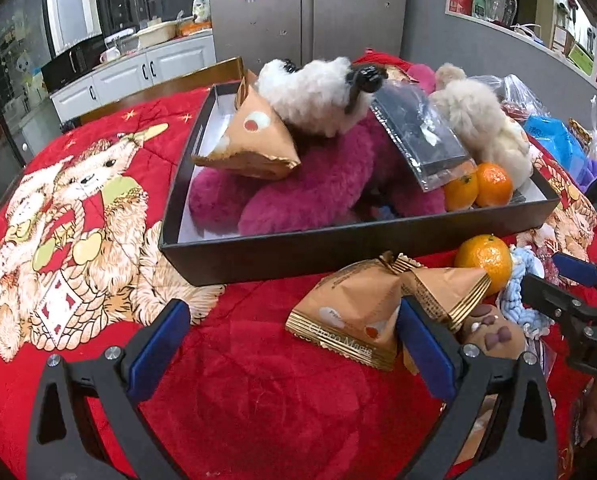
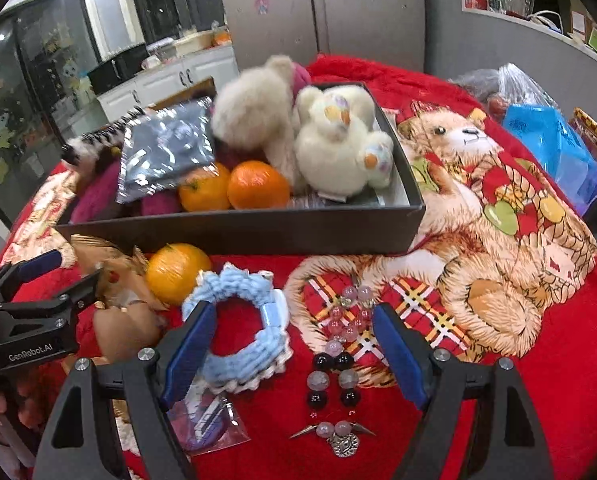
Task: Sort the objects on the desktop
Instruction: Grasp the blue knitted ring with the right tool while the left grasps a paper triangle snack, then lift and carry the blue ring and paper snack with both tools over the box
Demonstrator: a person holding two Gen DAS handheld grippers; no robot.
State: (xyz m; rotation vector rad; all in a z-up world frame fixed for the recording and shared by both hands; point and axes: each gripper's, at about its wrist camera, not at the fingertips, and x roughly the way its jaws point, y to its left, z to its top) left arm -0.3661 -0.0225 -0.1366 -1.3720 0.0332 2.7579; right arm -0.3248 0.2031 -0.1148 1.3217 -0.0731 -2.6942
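A black box [image 1: 298, 246] on the red blanket holds plush toys, a tan snack pack [image 1: 254, 140], a clear bag and two oranges [image 1: 478, 186]. My left gripper [image 1: 290, 320] is open low over the blanket. Its right finger touches the nearer of two tan snack packs [image 1: 350, 320], and a loose orange [image 1: 484, 260] lies behind them. My right gripper [image 2: 294, 320] is open above a bead bracelet [image 2: 338, 344]. Its left finger rests against a light-blue crocheted ring [image 2: 234, 280]. In each wrist view the other gripper [image 1: 540, 268] [image 2: 80, 266] shows at the edge.
A brown paw plush [image 1: 494, 332] sits behind my left gripper's right finger. A small clear bag [image 2: 206, 428] lies under the right gripper's left finger. Plastic bags and a blue bag [image 2: 550, 148] crowd the blanket's right side. A bear print [image 1: 70, 240] covers the left blanket.
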